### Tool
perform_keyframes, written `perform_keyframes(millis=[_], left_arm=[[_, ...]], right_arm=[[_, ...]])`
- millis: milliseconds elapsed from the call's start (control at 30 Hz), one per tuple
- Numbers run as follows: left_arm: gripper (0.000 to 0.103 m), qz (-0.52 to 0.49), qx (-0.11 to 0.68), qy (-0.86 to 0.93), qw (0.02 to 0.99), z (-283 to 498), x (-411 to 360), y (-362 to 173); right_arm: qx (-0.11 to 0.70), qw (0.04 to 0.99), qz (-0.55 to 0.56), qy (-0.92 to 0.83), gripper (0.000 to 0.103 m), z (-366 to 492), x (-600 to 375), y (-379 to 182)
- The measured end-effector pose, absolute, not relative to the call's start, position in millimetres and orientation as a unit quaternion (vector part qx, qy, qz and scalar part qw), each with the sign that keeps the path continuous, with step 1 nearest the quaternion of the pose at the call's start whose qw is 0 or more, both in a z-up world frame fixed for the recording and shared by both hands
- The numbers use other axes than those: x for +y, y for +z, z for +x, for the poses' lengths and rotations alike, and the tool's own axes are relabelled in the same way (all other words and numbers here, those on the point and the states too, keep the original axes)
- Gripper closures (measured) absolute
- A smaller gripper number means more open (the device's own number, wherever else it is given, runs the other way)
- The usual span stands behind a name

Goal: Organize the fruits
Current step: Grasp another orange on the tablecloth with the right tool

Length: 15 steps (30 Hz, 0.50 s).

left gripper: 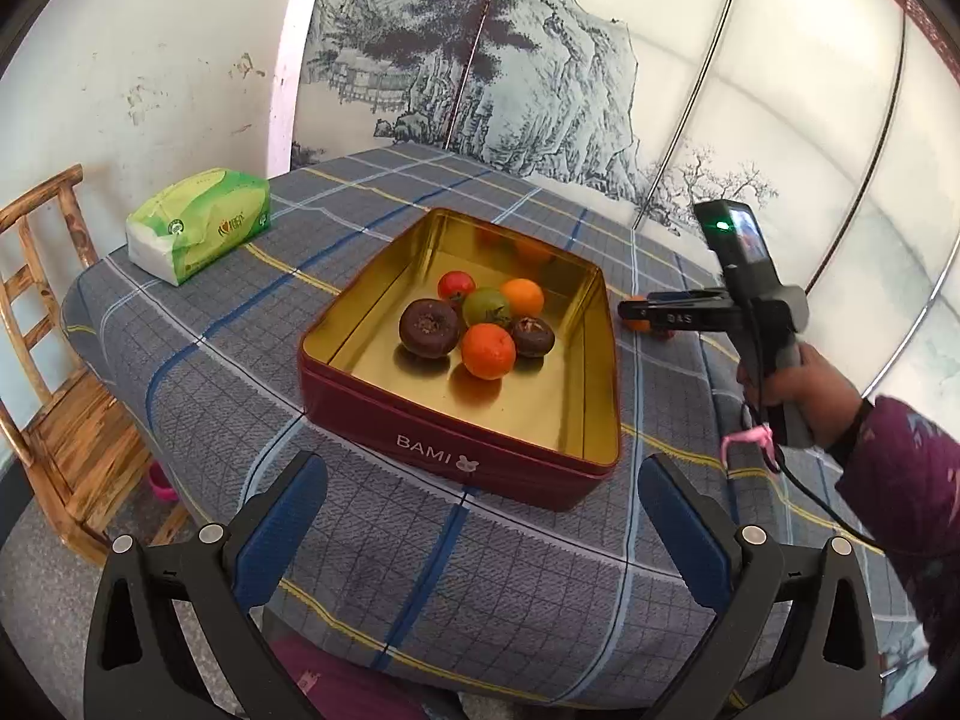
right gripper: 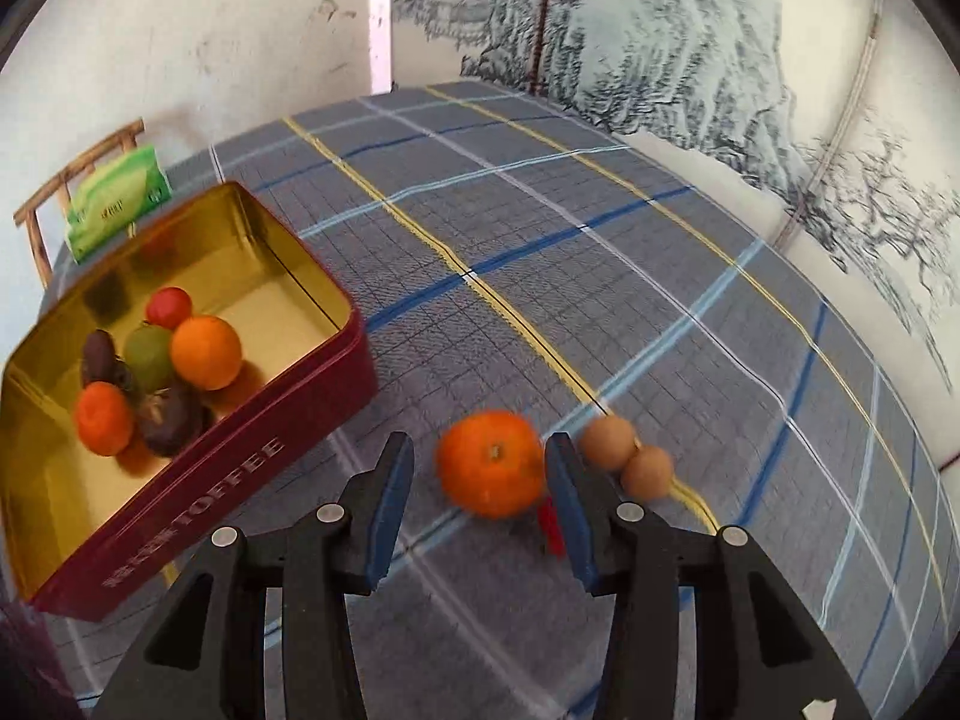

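Note:
A dark red tin (left gripper: 384, 420) with a gold inside stands on the checked tablecloth. It holds two oranges, a red tomato (left gripper: 456, 286), a green fruit (left gripper: 486, 306) and two dark brown fruits. A loose orange (right gripper: 489, 462) lies on the cloth to the right of the tin (right gripper: 240, 456), between the fingers of my right gripper (right gripper: 478, 450). The jaws stand open around it, with a clear gap on the left side. Two small brown fruits (right gripper: 624, 456) sit just beyond the right finger. My left gripper (left gripper: 480, 468) hangs open and empty in front of the tin.
A small red thing (right gripper: 551, 525) lies partly hidden under the right finger. A green tissue pack (left gripper: 198, 225) rests at the far left of the table, with a wooden chair (left gripper: 54, 360) beside it. A painted screen stands behind the table. A hand (left gripper: 804, 396) holds the right gripper.

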<state>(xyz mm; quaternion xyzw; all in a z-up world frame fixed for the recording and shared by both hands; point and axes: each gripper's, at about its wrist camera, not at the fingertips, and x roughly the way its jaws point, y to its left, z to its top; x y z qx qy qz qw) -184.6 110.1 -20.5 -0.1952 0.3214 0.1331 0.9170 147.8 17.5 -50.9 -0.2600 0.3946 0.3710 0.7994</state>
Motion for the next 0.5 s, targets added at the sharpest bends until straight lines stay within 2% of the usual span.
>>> perform_keyframes(millis=[100,267,500], left_arm=[[0.000,-0.183,0.328,0.132,0.917,-178.7,107.0,-20.1],[0.000,-0.104,0.337,0.116,0.928,-162.8,87.6,-11.7],[0.000,0.004,0.356,0.027,0.934,-128.8,38.7,0.8]], right_arm=[[0.418,0.790,-0.279,0.352,0.065,157.6,26.6,-64.0],[0.385,0.818,-0.219,0.368,0.066,126.0,-1.7,-38.4],[0.373,0.876,-0.113,0.283,0.065,83.2,-149.4,-20.3]])
